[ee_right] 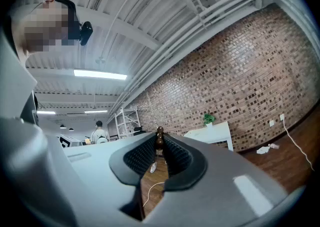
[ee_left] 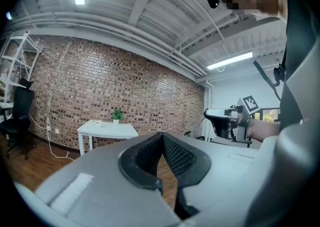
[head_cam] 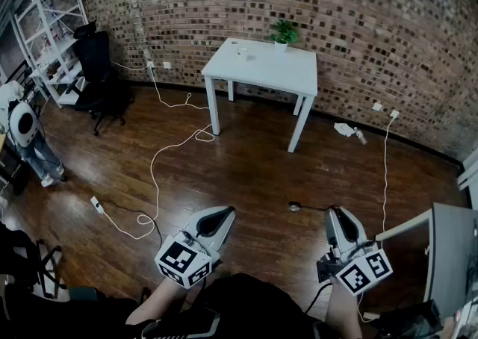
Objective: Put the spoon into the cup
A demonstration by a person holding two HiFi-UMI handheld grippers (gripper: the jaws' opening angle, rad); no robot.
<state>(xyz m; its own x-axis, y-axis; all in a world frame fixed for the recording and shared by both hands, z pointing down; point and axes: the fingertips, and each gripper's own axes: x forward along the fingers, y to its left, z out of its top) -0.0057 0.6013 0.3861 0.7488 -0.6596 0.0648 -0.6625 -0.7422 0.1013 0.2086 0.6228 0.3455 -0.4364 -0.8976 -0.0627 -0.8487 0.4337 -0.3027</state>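
My right gripper [head_cam: 331,210] is shut on the spoon [head_cam: 299,206], which sticks out level to the left over the wooden floor, bowl end away from the jaws. In the right gripper view the spoon's brown knobbed end [ee_right: 159,134] shows between the pad tips of the right gripper [ee_right: 159,140]. My left gripper [head_cam: 228,212] is level beside it, its jaws shut on nothing; the left gripper [ee_left: 162,136] fills its own view, with the right gripper [ee_left: 206,115] off to the side. A small white object, perhaps the cup [head_cam: 241,51], stands on the far white table [head_cam: 269,72].
A potted plant [head_cam: 283,33] stands on the table's back edge. White cables [head_cam: 157,173] and a power strip [head_cam: 97,204] lie on the floor. A shelf [head_cam: 52,39] and an office chair [head_cam: 97,76] are at the left, with a person [head_cam: 26,132]. A grey desk [head_cam: 448,248] is at the right.
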